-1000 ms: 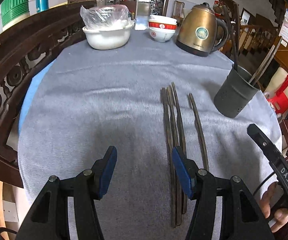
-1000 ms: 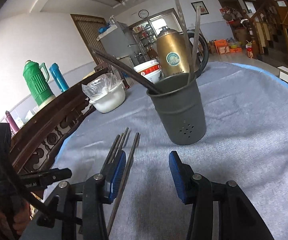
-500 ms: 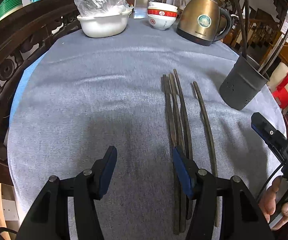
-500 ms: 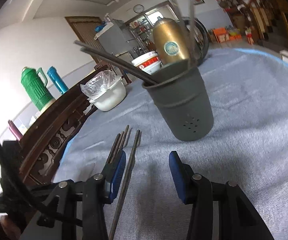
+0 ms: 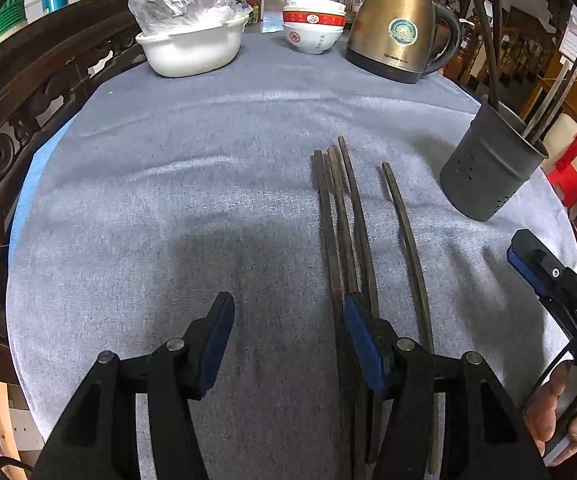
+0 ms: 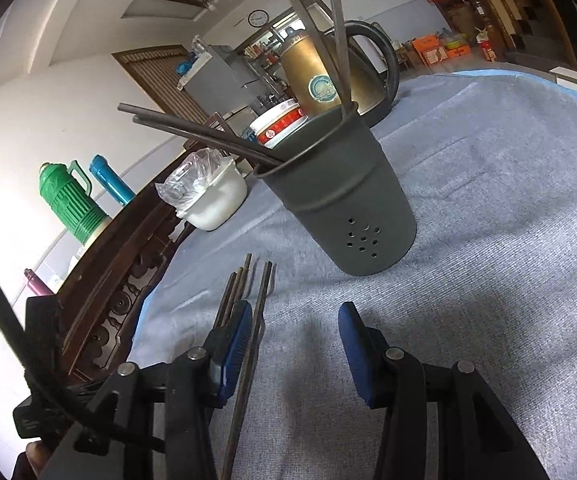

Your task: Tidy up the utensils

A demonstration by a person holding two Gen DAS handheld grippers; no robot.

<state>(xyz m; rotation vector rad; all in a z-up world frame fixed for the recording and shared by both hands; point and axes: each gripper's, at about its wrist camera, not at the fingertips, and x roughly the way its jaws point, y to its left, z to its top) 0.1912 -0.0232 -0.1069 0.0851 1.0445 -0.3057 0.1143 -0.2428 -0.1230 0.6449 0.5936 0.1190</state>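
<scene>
Several dark chopsticks (image 5: 342,216) lie side by side on the grey tablecloth, with one more chopstick (image 5: 406,232) apart to their right. A dark grey utensil holder (image 5: 488,168) stands at the right with several chopsticks in it. My left gripper (image 5: 288,316) is open and empty above the cloth; its right finger sits over the chopstick bundle. In the right wrist view my right gripper (image 6: 294,328) is open and empty, facing the holder (image 6: 344,208); the lone chopstick (image 6: 254,336) lies beside its left finger.
A gold kettle (image 5: 400,24), stacked bowls (image 5: 312,28) and a white basin with plastic wrap (image 5: 190,40) stand at the table's far side. A carved wooden chair back (image 5: 28,92) borders the left edge. Green and blue flasks (image 6: 68,196) stand behind it.
Both grippers have moved forward and lower over the table; the chopsticks and holder look nearer. Both stay open and nothing was picked up.
</scene>
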